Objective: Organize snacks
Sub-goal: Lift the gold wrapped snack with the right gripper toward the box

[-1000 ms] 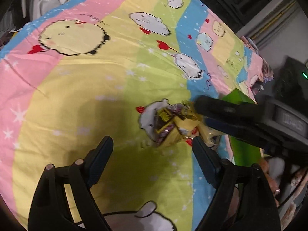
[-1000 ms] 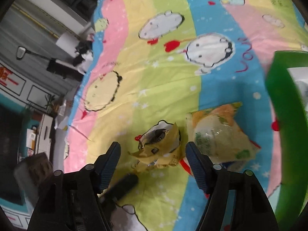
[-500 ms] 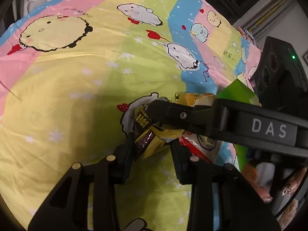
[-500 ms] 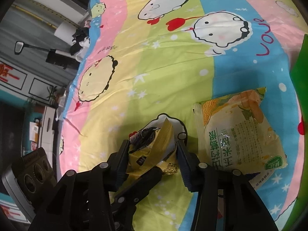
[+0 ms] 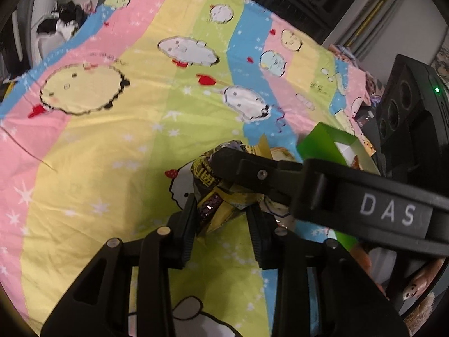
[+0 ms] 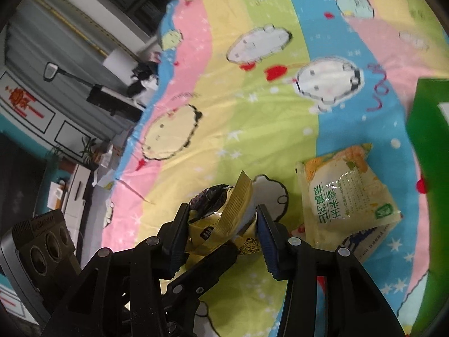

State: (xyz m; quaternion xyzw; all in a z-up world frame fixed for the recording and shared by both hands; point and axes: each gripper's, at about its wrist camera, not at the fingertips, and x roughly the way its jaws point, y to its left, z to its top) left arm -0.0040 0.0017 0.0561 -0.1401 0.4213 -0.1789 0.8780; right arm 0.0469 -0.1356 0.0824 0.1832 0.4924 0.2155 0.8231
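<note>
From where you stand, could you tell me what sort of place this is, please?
Probably a lived-in room at home, perhaps a bedroom: the work surface is a pastel striped cartoon-print bedsheet, a black-and-white plush toy lies at its far edge, and grey panelled cabinets stand beyond.

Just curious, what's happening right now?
Left gripper and right gripper both clamp the crinkled yellow snack packet. Pale corn snack bag lies beside it.

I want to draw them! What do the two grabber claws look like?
Both are black plastic. The left gripper and right gripper each have two ribbed fingers joined by silver screws. White letters "DAS" mark the right one's side, and its camera block shows a green light.
</note>
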